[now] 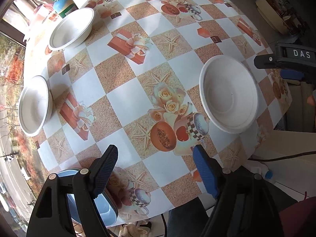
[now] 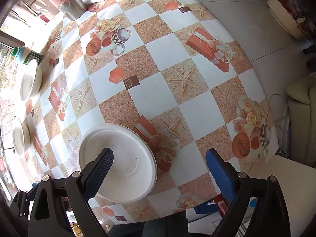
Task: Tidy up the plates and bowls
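White bowls [image 1: 229,93] sitting scattered, unstacked; two more far left [image 1: 35,105]. Left gripper [image 1: 156,169], right gripper [image 2: 160,172] hovering apart, gripping nothing. Stacking remaining.

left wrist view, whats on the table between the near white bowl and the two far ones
Nothing: only bare patterned tablecloth lies between the near white bowl and the two far bowls.

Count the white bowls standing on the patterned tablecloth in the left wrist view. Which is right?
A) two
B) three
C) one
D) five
B: three white bowls stand apart on the tablecloth, one far left, one at the left edge, one on the right.
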The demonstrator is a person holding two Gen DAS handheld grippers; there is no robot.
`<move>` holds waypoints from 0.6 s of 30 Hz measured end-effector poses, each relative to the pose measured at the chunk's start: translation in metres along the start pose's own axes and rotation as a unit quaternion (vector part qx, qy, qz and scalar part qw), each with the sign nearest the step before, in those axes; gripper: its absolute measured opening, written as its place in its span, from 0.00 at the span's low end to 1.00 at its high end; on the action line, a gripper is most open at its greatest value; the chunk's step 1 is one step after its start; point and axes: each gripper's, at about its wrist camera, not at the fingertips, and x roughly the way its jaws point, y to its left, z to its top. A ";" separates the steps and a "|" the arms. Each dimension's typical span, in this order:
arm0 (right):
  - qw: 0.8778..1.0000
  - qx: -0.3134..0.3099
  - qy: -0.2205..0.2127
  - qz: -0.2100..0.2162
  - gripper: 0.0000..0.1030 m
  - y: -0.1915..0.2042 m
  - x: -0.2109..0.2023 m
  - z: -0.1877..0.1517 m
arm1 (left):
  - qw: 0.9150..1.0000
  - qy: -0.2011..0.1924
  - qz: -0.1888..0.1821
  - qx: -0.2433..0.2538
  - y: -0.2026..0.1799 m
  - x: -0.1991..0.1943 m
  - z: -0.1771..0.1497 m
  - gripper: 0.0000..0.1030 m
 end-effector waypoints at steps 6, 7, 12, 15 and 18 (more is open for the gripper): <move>1.000 -0.012 -0.001 0.007 0.93 -0.064 -0.009 -0.031 | 1.000 -0.009 0.004 -0.015 0.010 -0.004 0.001 0.79; 1.000 -0.015 -0.001 0.008 0.93 -0.065 -0.012 -0.030 | 1.000 -0.011 0.004 -0.019 0.012 -0.005 0.001 0.79; 0.999 -0.036 -0.001 0.017 0.93 -0.037 -0.010 -0.037 | 0.999 -0.020 -0.001 -0.048 0.027 -0.012 0.001 0.79; 0.998 -0.057 0.001 0.021 0.93 -0.014 -0.010 -0.036 | 0.997 -0.027 -0.005 -0.079 0.041 -0.018 0.004 0.79; 0.996 -0.080 0.003 0.026 0.93 0.008 -0.010 -0.039 | 0.992 -0.034 -0.011 -0.118 0.058 -0.022 0.008 0.79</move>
